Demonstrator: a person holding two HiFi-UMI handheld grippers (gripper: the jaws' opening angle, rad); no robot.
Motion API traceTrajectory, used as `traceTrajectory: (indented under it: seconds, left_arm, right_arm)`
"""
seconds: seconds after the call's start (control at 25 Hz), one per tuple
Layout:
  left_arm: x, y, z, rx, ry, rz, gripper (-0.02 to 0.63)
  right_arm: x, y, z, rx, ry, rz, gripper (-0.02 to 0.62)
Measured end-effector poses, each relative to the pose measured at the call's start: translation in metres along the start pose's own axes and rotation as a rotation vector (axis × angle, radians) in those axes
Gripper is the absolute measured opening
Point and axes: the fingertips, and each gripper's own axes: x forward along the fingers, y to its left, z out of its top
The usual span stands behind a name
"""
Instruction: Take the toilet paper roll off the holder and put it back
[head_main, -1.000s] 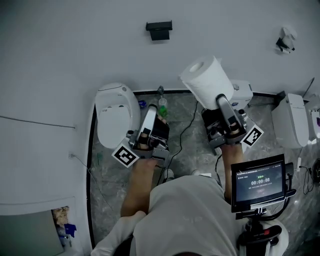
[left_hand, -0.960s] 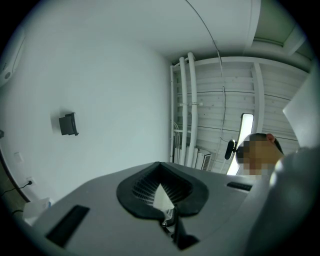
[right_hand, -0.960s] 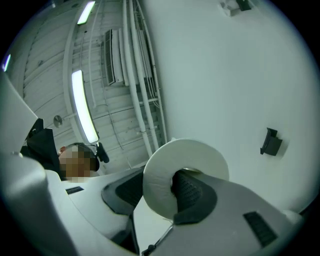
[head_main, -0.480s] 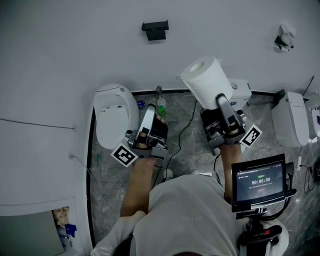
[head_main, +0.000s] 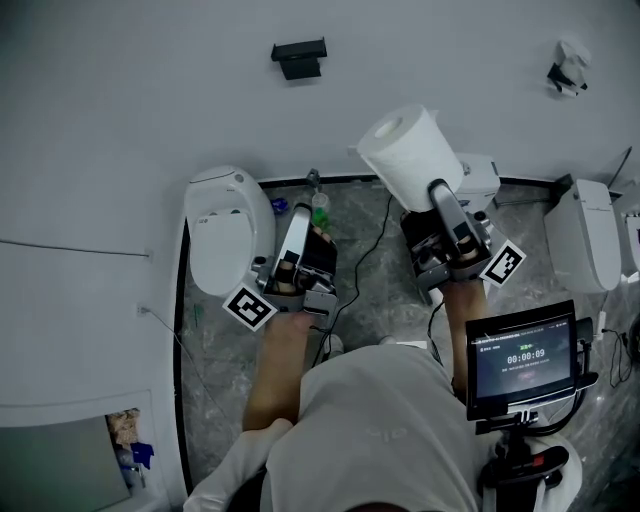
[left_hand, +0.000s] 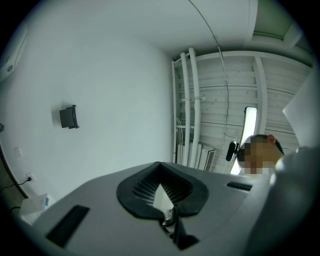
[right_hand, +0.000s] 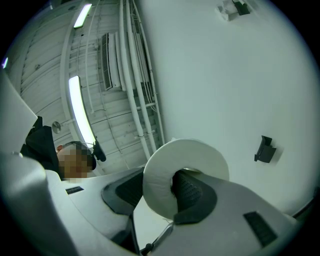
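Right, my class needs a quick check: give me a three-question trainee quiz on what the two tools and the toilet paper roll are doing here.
1. True or false: the left tool is shut with nothing in it.
2. Fill in: the black holder is fixed to the ____.
3. Where is the toilet paper roll? A on the holder; B gripped by the right tool; C in the left tool.
Key: 1 true; 2 wall; 3 B.
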Motion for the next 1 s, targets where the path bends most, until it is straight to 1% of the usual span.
traceTrajectory:
  seconds: [0.36, 0.84, 0.88, 0.92, 1.0]
  left_arm:
    - [0.001, -0.005, -0.003, 0.017, 0.013, -0.006, 0.008]
    - [0.003, -0.004, -0.006, 0.017, 0.038, 0.004, 0.008]
    - [0.003, -0.004, -0.007, 0.033, 0.045, 0.015, 0.008]
    - [0.003, -0.002, -0.009, 0.066, 0.063, 0.041, 0.008]
    - [0.001, 0.009, -0.017, 0.139, 0.132, 0.127, 0.005]
  right_arm:
    - [0.0, -0.001, -0.002, 0.0, 0.001, 0.011, 0.169]
    - [-0.005, -0.003, -0.001, -0.004, -0.02, -0.011, 0.169]
    - [-0.006, -0.004, -0.001, -0.003, -0.02, -0.015, 0.169]
    - [-0.006, -0.005, -0.002, -0.003, -0.019, -0.018, 0.169]
    - [-0.006, -0.006, -0.002, -0.006, -0.017, -0.023, 0.169]
